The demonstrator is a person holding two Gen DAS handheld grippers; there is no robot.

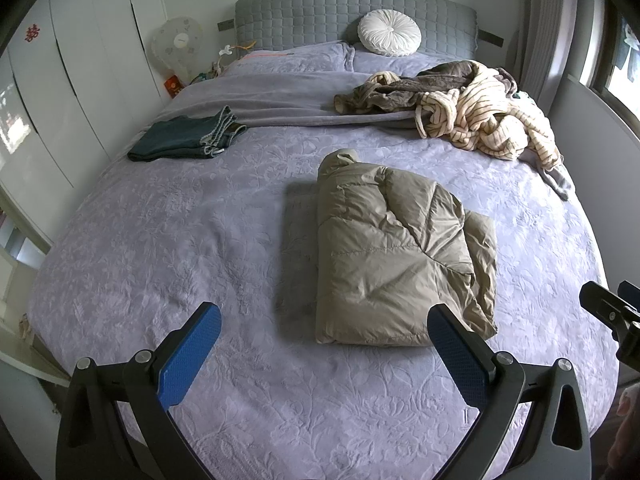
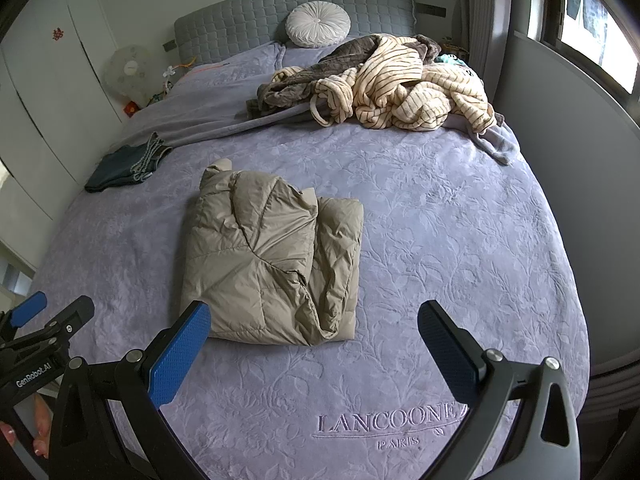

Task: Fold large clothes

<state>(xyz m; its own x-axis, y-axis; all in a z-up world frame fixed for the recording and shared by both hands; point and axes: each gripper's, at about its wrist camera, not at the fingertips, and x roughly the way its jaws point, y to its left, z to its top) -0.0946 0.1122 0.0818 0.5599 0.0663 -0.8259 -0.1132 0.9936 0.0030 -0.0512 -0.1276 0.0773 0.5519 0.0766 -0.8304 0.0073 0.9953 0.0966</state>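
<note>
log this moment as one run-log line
left hand-held gripper open, empty | right hand-held gripper open, empty | tan puffer jacket folded on bed | striped robe pile unfolded | jeans folded

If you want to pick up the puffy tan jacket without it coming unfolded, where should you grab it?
Probably the near edge of the folded tan puffer jacket, coming in low from the foot of the bed. The layers stack there, so the open right gripper and left gripper could each pinch a near corner through all the layers.
</note>
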